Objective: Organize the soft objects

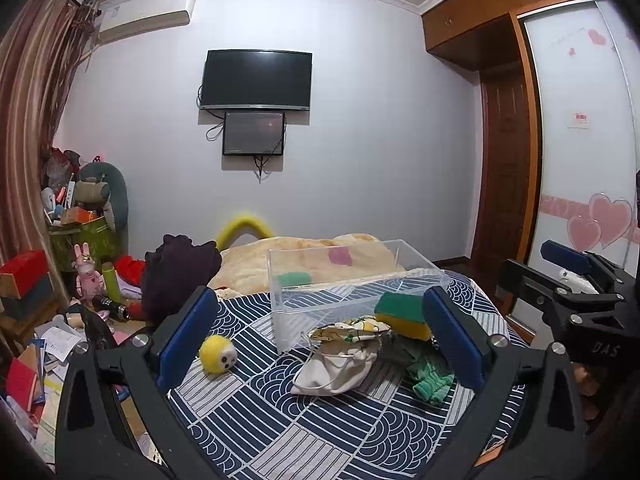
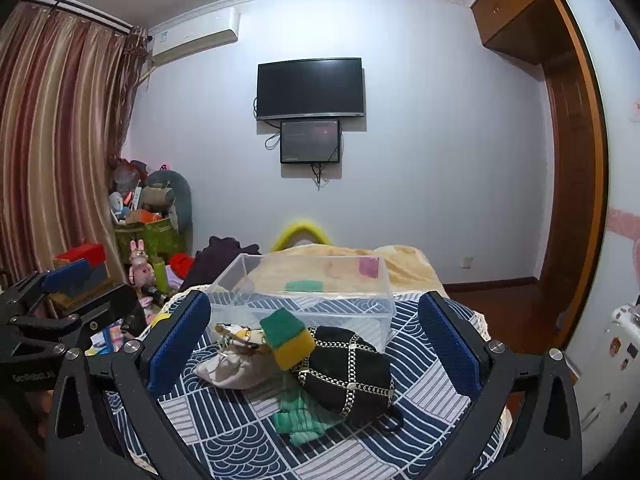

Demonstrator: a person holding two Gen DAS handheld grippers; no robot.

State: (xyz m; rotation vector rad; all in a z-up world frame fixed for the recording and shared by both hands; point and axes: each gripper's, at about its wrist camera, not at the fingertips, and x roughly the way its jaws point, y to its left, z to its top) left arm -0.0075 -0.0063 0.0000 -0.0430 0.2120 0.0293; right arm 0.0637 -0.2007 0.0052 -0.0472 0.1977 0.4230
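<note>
Gaping wide, both empty — left hand-held gripper [image 1: 320, 336] and right hand-held gripper [image 2: 316, 340] — above the sponge [image 2: 287, 337].

A bed [image 1: 320, 432] with a blue patterned cover is seen; on it lie a clear box [image 1: 352, 280], yellow ball [image 1: 218, 354], cream pouch [image 1: 336, 368], green cloth [image 1: 430, 382] and, toward its far edge, a beige blanket [image 1: 304, 256].

The right gripper [image 1: 576, 276], seen right of the clear box [image 1: 352, 280], bears pale letters — "DAS". The sign [image 1: 580, 119] on the wardrobe door [image 1: 580, 120] above it — red print — is too small to read.
</note>
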